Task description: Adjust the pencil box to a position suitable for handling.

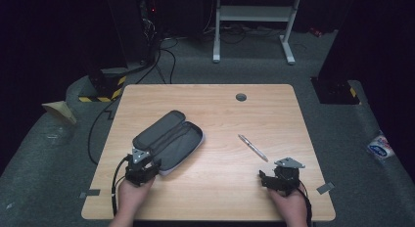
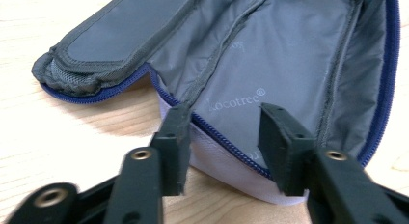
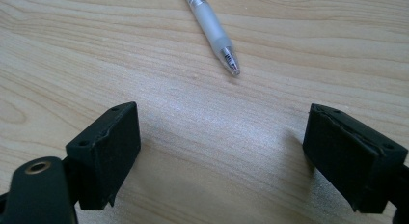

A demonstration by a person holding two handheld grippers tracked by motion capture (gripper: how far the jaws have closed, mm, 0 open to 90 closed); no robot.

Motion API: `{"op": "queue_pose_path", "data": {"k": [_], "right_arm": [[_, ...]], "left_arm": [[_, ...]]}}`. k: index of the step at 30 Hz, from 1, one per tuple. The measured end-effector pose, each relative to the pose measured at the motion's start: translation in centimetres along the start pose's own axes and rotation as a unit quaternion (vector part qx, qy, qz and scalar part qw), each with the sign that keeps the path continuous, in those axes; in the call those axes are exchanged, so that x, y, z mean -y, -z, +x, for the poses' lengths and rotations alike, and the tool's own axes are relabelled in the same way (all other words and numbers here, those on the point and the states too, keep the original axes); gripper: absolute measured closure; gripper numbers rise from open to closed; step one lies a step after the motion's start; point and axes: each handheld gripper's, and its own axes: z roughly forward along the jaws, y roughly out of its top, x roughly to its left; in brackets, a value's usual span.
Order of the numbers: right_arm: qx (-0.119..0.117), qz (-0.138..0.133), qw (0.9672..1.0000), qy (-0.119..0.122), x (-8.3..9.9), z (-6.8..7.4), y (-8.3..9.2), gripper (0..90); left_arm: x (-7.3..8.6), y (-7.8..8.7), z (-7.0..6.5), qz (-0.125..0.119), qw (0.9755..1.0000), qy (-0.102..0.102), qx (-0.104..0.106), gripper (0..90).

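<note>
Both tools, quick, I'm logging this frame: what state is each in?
Left tool: open, jaws astride the near edge of the open pencil case, not gripping.
Right tool: open, empty, pen ahead.

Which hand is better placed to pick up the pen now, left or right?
Right. The right tool stands open just short of the pen, tip facing it. The left tool straddles the open pencil case's near edge.
</note>
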Motion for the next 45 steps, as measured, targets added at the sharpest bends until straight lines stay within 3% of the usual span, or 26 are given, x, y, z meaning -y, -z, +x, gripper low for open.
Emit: {"op": "queue_pose_path", "data": {"k": [18,28,33,39,45], "right_arm": [[0.0,0.0,1.0,0.0,0.0,0.0,0.0,12.8],[0.0,0.0,1.0,0.0,0.0,0.0,0.0,12.8],[0.0,0.0,1.0,0.0,0.0,0.0,0.0,12.8],[-0.002,0.0,1.0,0.001,0.0,0.0,0.0,13.4],[-0.002,0.0,1.0,0.001,0.0,0.0,0.0,13.5]], "left_arm": [[0.1,-0.2,-0.2,0.003,0.9996,-0.028,0.005,73.3],[0.1,-0.3,-1.1,-0.001,0.9978,-0.062,0.023,77.5],[0.1,-0.4,-2.2,-0.007,0.9951,-0.088,0.046,79.3],[0.1,-0.4,-2.9,-0.01,0.9928,-0.105,0.057,81.9],[0.2,-0.4,-3.9,-0.012,0.9881,-0.13,0.082,83.7]]}}
